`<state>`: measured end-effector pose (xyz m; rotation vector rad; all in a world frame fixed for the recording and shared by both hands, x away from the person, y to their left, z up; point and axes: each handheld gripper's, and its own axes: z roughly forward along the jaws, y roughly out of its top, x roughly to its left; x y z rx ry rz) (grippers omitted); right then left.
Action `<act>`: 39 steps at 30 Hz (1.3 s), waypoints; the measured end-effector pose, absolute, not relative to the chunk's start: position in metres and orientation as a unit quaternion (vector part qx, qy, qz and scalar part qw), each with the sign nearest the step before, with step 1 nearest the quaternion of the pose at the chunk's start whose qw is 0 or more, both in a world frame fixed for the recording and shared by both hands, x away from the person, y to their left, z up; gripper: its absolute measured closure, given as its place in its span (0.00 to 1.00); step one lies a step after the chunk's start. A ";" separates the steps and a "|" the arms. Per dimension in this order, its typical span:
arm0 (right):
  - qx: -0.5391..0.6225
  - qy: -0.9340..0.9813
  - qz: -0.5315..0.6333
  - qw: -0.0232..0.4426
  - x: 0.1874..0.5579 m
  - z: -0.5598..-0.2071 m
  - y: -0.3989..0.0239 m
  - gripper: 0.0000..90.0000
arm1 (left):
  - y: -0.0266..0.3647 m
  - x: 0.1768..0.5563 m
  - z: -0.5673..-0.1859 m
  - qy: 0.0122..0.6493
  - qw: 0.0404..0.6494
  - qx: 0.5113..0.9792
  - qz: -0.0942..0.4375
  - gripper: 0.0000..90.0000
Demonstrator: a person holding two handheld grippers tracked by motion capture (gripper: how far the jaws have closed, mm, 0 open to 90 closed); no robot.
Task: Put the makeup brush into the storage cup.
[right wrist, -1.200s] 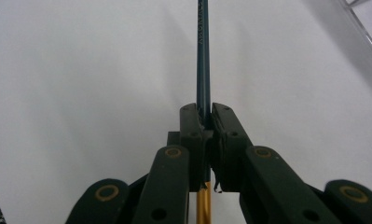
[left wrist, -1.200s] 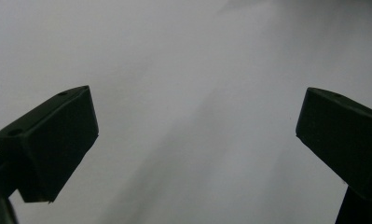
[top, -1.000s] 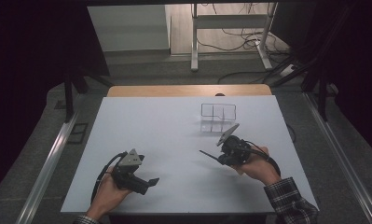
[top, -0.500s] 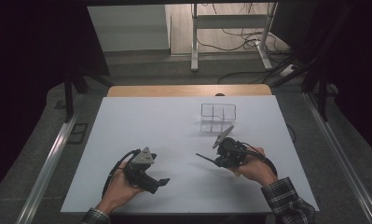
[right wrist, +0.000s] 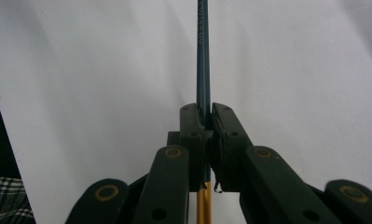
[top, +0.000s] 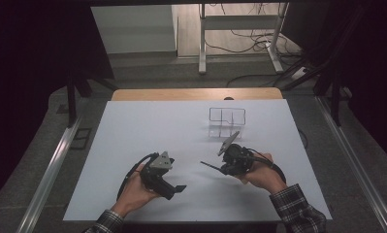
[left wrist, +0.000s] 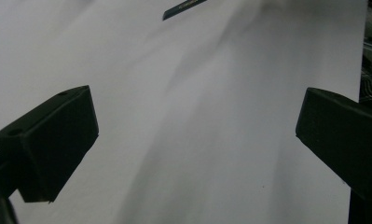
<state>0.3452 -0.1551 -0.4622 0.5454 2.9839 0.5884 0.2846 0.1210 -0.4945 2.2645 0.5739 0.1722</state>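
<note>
A dark blue pencil (right wrist: 203,56) with a gold rear end is clamped between the jaws of my right gripper (right wrist: 206,122). It sticks straight out ahead over the white table (right wrist: 291,65). From above, the right gripper (top: 223,168) sits right of centre near the front, and the pencil (top: 210,166) points left out of it. My left gripper (top: 175,187) is held low at front centre-left, aimed to the right. In the left gripper view its jaws stand wide apart, the left gripper (left wrist: 197,140) holds nothing, and the pencil (left wrist: 183,7) tip shows at the top.
A clear plastic organiser (top: 227,122) with several compartments stands behind the right gripper. The white table top (top: 147,131) has a wooden strip (top: 196,94) along its far edge. Plaid sleeves come in from the front edge.
My left hand has slid to the right toward the table's centre with its gripper. The right gripper and the pencil have stayed about where they were.
</note>
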 end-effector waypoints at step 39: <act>0.122 0.974 0.188 -0.017 0.328 -0.458 -0.121 0.93 | 0.065 0.298 -0.501 0.123 0.342 0.926 0.106 0.45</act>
